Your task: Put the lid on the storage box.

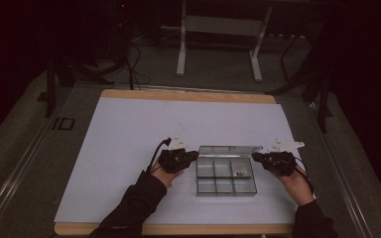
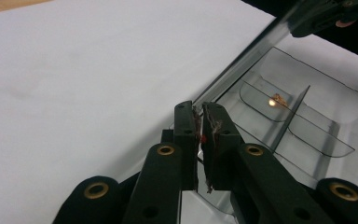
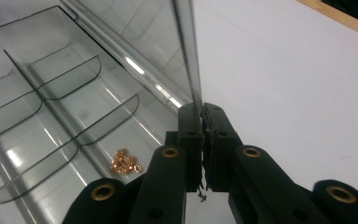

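A clear plastic box [image 1: 217, 186] with several compartments lies on the white sheet, its lid [image 1: 228, 150] raised along the far side. A small heap of copper-coloured bits [image 1: 240, 173] rests in the middle right compartment. My left gripper [image 1: 196, 154] is shut on the lid's left end, and the thin edge of the lid [image 2: 247, 58] runs into its pads [image 2: 199, 107]. My right gripper [image 1: 254, 156] pinches the lid's right end. In the right gripper view the lid [image 3: 186, 46] stands on edge between the shut jaws [image 3: 201, 108], with the copper bits [image 3: 125, 163] down to the left.
A white sheet [image 1: 129, 148] covers the wooden table [image 1: 188, 95]. The person's sleeves come in at the bottom edge. Behind the table stand a white frame's legs [image 1: 181, 59] and cables on the dark floor.
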`<move>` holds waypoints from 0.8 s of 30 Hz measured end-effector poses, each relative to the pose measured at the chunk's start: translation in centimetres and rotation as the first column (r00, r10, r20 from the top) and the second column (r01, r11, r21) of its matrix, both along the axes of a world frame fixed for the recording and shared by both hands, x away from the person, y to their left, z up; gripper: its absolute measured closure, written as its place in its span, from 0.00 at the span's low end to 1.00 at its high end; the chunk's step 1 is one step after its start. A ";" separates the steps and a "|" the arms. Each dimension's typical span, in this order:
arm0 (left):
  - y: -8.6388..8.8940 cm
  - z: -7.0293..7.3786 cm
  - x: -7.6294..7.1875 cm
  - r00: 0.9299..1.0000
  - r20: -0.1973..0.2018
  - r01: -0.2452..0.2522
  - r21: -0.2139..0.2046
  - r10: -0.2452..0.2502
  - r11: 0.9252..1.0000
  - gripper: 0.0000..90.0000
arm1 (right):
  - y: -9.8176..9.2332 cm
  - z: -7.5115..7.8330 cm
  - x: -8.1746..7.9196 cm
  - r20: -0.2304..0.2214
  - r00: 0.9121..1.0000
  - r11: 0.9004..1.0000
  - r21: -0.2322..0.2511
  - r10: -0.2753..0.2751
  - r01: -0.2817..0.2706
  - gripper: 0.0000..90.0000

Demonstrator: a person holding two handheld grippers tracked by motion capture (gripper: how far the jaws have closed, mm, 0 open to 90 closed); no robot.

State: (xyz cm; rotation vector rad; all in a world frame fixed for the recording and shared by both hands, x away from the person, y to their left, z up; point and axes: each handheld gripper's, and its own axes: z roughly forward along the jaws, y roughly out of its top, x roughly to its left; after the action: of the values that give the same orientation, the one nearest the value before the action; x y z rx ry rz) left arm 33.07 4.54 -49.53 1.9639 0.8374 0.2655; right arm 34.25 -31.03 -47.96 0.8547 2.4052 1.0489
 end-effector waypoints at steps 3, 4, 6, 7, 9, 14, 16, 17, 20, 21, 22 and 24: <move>0.1 -0.1 -0.2 1.000 -0.001 0.008 0.005 -0.008 1.000 0.94 | -0.1 -0.1 -0.2 -0.002 1.000 1.000 0.001 0.000 0.000 0.96; 0.1 -0.1 -0.2 1.000 -0.001 0.010 0.005 -0.010 1.000 0.94 | -0.1 -0.2 -0.3 -0.002 1.000 1.000 0.002 0.002 -0.002 0.96; 0.1 -0.2 -0.3 1.000 -0.001 0.012 0.005 -0.012 1.000 0.94 | -0.1 -0.2 -0.4 -0.003 1.000 1.000 0.003 0.006 -0.006 0.95; 0.1 -0.2 -0.4 1.000 0.001 0.012 0.008 -0.012 1.000 0.94 | -0.2 -0.3 -0.4 -0.003 1.000 1.000 0.004 0.006 -0.006 0.95; 0.1 -0.3 -0.5 1.000 0.001 0.016 0.010 -0.016 1.000 0.94 | -0.2 -0.3 -0.5 -0.006 1.000 1.000 0.003 0.010 -0.010 0.95; 0.1 -0.4 -0.7 1.000 -0.001 0.025 0.019 -0.024 1.000 0.95 | -0.2 -0.4 -0.7 -0.005 1.000 1.000 -0.005 0.014 -0.014 0.95; 0.1 -0.5 -0.9 1.000 0.000 0.028 0.025 -0.028 0.999 0.95 | -0.3 -0.5 -0.8 -0.007 1.000 1.000 -0.008 0.016 -0.016 0.95; 0.1 -0.5 -0.9 1.000 -0.002 0.028 0.025 -0.028 0.999 0.95 | -0.3 -0.6 -0.9 -0.008 1.000 1.000 -0.007 0.016 -0.016 0.95; 0.1 -0.7 -1.2 1.000 -0.002 0.030 0.030 -0.030 0.999 0.95 | -0.3 -0.7 -1.1 -0.010 1.000 1.000 -0.014 0.023 -0.024 0.95; 0.1 -0.7 -1.2 0.999 -0.001 0.033 0.035 -0.033 0.999 0.95 | -0.4 -0.8 -1.1 -0.014 1.000 1.000 -0.017 0.025 -0.025 0.95; 0.0 -0.8 -1.3 0.999 -0.002 0.033 0.035 -0.033 0.999 0.95 | -0.4 -0.8 -1.1 -0.016 1.000 1.000 -0.018 0.026 -0.026 0.95; 0.0 -0.9 -1.3 0.999 -0.006 0.037 0.039 -0.036 0.999 0.95 | -0.4 -1.0 -1.2 -0.022 0.999 1.000 -0.016 0.026 -0.026 0.96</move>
State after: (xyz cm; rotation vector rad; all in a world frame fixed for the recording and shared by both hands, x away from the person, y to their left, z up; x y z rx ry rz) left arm 31.74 4.57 -50.42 2.0146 0.8041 0.2572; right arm 33.04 -31.47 -48.92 0.8357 2.4455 1.0338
